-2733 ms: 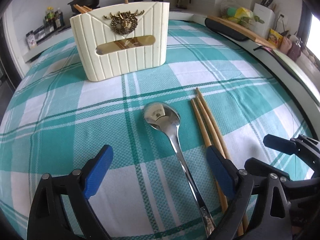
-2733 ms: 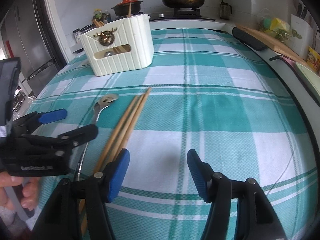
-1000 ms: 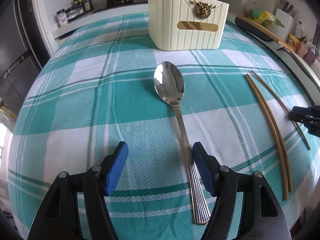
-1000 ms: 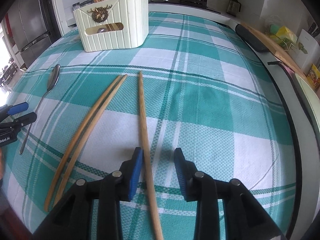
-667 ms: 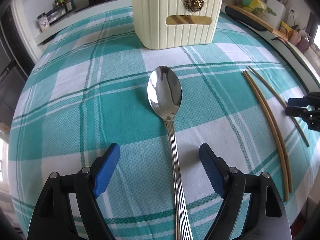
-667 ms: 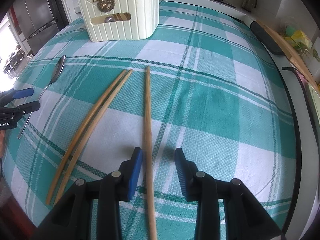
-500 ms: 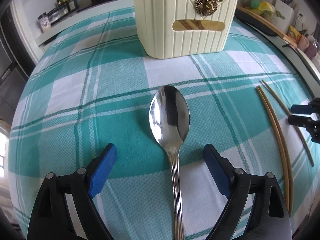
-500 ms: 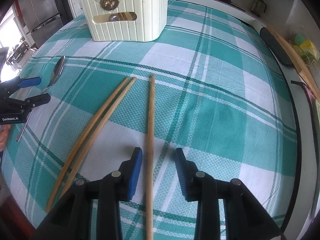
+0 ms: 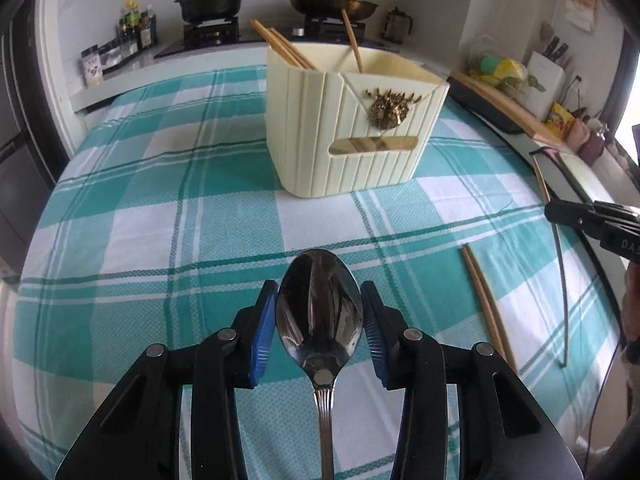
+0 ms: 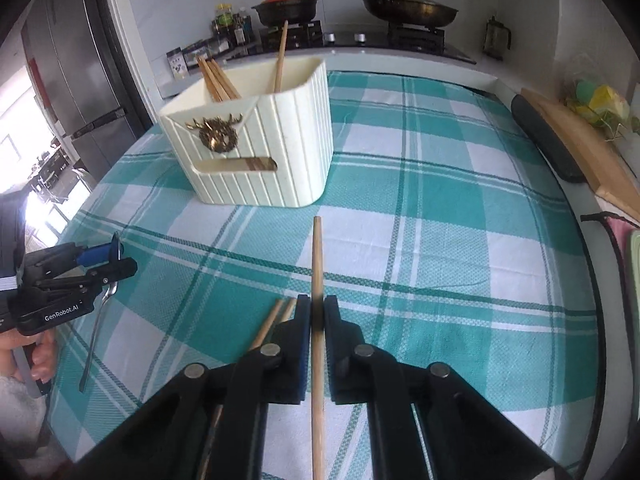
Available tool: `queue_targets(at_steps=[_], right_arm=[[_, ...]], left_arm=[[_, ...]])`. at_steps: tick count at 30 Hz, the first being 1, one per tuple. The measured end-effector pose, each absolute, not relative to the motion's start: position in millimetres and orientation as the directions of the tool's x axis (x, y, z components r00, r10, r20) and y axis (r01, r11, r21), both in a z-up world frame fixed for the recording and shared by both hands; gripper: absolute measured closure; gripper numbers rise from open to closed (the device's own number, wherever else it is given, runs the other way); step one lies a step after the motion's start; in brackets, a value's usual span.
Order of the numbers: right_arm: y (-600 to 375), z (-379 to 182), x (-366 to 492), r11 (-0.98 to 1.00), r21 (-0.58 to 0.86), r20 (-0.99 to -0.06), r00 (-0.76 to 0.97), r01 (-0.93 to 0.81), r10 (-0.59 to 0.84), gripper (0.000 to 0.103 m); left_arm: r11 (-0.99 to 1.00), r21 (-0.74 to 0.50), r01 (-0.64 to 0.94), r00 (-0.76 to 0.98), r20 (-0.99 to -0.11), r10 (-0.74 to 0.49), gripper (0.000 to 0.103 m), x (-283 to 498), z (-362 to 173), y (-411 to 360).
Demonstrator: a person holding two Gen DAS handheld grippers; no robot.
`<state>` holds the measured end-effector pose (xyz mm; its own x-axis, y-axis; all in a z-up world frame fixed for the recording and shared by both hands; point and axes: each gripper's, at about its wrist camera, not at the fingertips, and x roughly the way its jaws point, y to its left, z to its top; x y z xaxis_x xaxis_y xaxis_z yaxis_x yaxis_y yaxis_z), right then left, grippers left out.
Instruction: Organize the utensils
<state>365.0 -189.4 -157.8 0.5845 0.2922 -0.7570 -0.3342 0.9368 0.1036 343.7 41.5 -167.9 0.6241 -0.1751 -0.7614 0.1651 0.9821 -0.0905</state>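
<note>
My left gripper (image 9: 319,322) is shut on a metal spoon (image 9: 320,316), gripping the bowl between its blue pads, lifted off the checked cloth. My right gripper (image 10: 317,320) is shut on a single wooden chopstick (image 10: 317,256), held above the table. A cream utensil holder (image 9: 352,132) with a brass stag emblem stands ahead, several chopsticks inside; it also shows in the right wrist view (image 10: 256,148). Two more chopsticks (image 9: 486,308) lie on the cloth to the right; their tips show beside my right gripper (image 10: 276,320).
The table carries a teal and white checked cloth (image 9: 160,200). A stove with a pot (image 10: 288,6) and a pan (image 10: 408,8) runs along the back counter. A cutting board (image 10: 580,152) lies at the right edge. A fridge (image 10: 72,80) stands at left.
Both grippers have closed: the left on the spoon's bowl, the right on one chopstick. Both have lifted their utensils off the cloth and the views now face the holder.
</note>
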Motion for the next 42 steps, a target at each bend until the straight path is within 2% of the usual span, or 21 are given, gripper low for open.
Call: queue_targets(at_steps=[4,12,22,42], right_arm=[[-202.5,-122.9,329.5,0.93,0.148,-0.682,0.646,-0.337,0.343,0.096],[-213.8,-94.3,290.1,0.927,0.182,-0.591,0.718,-0.327,0.369,0.096],[-212.2,-78.5,272.6,0.925,0.186,-0.545,0.748,-0.333,0.379,0.096],[-203.6,-47.4,281.6,0.914,0.164,-0.488,0.775,-0.371,0.402,0.096]], left_arm=[[0.978,-0.08,0.194,0.683,-0.704,-0.194,0.061,313.3,-138.0,38.4],[0.982,-0.028,0.188,0.721,-0.675,-0.157,0.061,286.3,-114.1,26.1],[0.982,-0.001,0.188,0.751,-0.644,-0.145,0.061,269.9,-95.9,21.5],[0.954,-0.135,0.269,0.76,-0.579,-0.296,0.062,274.1,-46.3,29.8]])
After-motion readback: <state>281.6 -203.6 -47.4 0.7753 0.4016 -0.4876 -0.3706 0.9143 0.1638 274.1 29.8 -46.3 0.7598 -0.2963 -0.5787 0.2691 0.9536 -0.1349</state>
